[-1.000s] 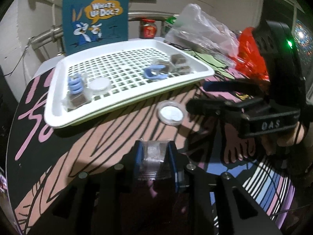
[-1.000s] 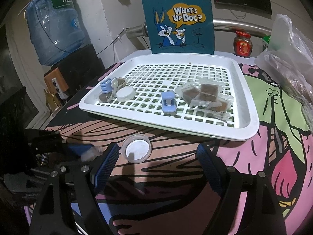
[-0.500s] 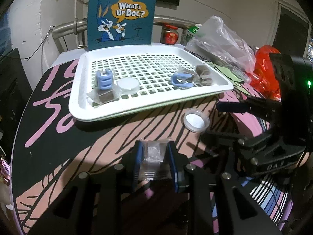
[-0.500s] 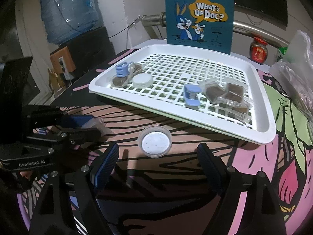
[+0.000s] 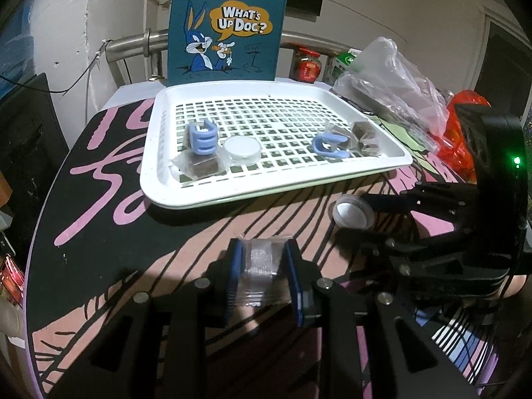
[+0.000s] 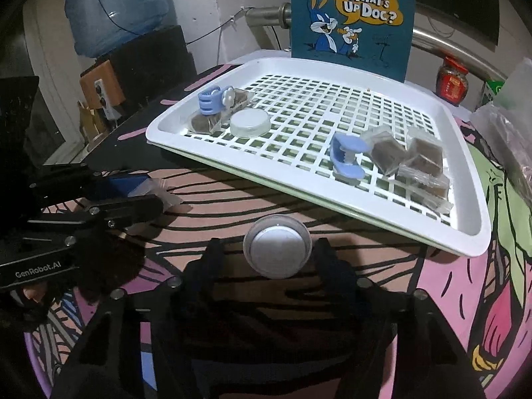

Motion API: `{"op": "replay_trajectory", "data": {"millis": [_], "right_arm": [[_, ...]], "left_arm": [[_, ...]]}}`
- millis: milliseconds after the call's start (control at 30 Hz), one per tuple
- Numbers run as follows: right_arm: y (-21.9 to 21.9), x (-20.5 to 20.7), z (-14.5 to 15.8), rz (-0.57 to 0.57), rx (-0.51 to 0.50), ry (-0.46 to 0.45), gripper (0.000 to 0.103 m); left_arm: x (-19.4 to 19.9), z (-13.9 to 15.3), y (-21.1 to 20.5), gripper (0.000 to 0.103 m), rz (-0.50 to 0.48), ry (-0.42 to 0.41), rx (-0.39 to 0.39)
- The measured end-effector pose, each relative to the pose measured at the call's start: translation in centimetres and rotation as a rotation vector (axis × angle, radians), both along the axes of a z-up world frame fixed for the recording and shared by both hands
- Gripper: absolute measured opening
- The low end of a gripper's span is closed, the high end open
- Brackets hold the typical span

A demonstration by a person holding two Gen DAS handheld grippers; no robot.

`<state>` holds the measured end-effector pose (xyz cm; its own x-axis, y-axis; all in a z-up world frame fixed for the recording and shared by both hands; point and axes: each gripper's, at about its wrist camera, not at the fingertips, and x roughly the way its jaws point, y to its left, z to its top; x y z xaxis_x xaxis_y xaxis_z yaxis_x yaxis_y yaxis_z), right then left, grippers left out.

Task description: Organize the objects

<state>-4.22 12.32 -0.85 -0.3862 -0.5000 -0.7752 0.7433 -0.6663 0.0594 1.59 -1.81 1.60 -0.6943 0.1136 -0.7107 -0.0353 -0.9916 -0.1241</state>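
Since the earlier frame the right tongs (image 6: 277, 249) have come forward over the small round lidded container (image 6: 277, 250), which then lay ahead of them and now sits between their fingers; their jaws have just been closing around it. Whether the pads already press on its sides I cannot tell. It rests on the table (image 6: 442, 286), just in front of the near edge of the white slotted tray (image 6: 465, 232).

The left tongs (image 5: 262, 266) are nearly shut, clamped on a clear plastic packet (image 5: 261, 264), held over the table well in front of the tray.

On the tray, near its left end, lie a blue clip (image 6: 209, 101), a wrapped brown block (image 6: 202, 121) and another round container (image 6: 249, 122), all close together. Toward the right end lie a second blue clip (image 6: 347, 156) and a cluster of wrapped brown blocks (image 6: 409, 159). A teal cartoon bag (image 6: 352, 16) stands upright behind the tray's far edge.
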Motion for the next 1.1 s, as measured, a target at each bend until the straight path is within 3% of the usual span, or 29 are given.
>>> {"op": "replay_trajectory", "data": {"millis": [33, 333, 633, 1100], "right_arm": [[0.0, 0.0, 0.0, -0.013, 0.008, 0.01, 0.039], [2.2, 1.1, 0.8, -0.041, -0.046, 0.03, 0.039], [7.0, 1.1, 1.8, -0.164, -0.16, 0.022, 0.039], [6.0, 2.0, 1.8, -0.106, -0.137, 0.04, 0.039]], "left_arm": [[0.0, 0.0, 0.0, 0.026, 0.0, 0.0, 0.0], [0.2, 0.2, -0.1, 0.026, -0.007, 0.016, 0.004], [0.2, 0.3, 0.2, 0.026, -0.013, 0.02, 0.001], [0.1, 0.1, 0.4, 0.026, -0.027, 0.012, -0.008]]}}
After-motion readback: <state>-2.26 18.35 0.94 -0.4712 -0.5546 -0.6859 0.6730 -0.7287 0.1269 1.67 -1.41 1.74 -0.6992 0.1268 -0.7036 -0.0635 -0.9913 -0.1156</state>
